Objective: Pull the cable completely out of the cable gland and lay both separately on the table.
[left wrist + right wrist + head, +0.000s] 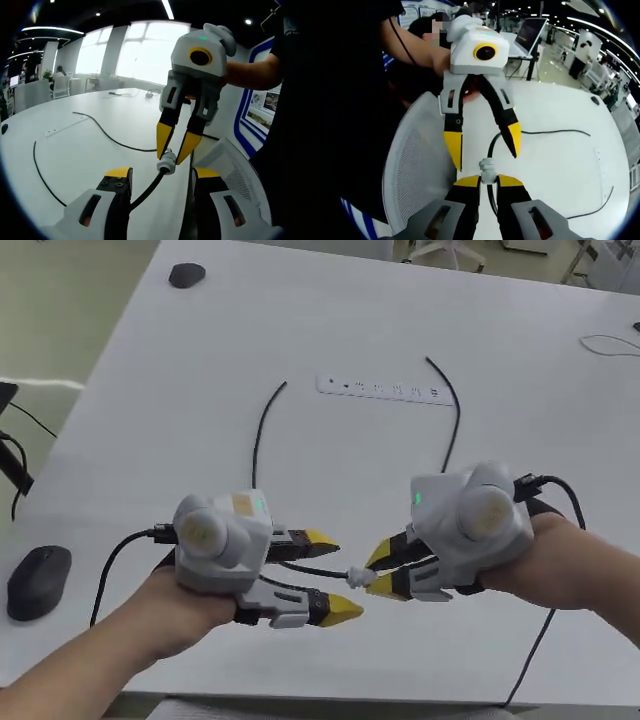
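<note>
Right gripper (378, 572) is clamped on the white cable gland (358, 577), held in the air over the near edge of the surface (200, 370). Left gripper (338, 574) faces it from 9 o'clock, jaws apart. The black cable (146, 189) leaves the gland and passes between those jaws, not pinched. Power strip (385, 390) lies at 12 o'clock and a black mouse (40, 582) at 9 o'clock. Print on the wall poster (265, 107) is too small to read.
</note>
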Motion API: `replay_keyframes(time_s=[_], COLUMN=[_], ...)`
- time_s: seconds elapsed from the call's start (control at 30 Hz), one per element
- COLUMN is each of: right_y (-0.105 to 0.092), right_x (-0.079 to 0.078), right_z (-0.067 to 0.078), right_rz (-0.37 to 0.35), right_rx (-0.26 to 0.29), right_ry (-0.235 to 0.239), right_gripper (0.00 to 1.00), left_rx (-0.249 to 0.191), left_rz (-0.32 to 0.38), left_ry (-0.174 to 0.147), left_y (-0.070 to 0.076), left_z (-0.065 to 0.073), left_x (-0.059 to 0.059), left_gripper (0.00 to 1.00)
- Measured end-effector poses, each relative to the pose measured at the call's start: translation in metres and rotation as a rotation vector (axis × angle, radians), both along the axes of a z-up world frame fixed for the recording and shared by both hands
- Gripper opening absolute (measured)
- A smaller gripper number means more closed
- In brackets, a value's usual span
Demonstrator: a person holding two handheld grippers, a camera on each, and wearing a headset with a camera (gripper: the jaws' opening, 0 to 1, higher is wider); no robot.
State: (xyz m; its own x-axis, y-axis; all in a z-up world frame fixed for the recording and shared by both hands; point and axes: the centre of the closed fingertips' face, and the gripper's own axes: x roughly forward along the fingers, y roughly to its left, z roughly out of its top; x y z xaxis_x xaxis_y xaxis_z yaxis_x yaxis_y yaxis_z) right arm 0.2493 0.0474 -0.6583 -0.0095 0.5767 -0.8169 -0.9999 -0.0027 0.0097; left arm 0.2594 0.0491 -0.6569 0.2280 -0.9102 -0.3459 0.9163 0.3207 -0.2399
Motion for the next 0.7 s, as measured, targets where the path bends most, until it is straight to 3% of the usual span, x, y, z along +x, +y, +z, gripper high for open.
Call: replay_keyframes(time_s=[0.1,0.27,0.7], right_y=[-0.0001,-0.0035,-0.0068], right_x=[-0.0006,-0.0021,-0.0048], right_z=[0.0024,0.0024,0.0043], right_rz=[0.008,0.021,0.056], right_rx=[0.012,0.012,0.017], right_ry=[0.001,0.001,-0.015], right_gripper=[0.06,0.06,0.06], left_rx=[0.002,-0.039,-0.044], left_rz=[-0.004,0.004,-0.042], left_ry=[-0.001,0.005,0.011], left_y=[-0.0016,-0.0046,-0.0102], left_z=[-0.0015,0.0045,0.004], left_x=[0.0008,0.0028,-0.0067], left_gripper=[0.44,0.37,0.23])
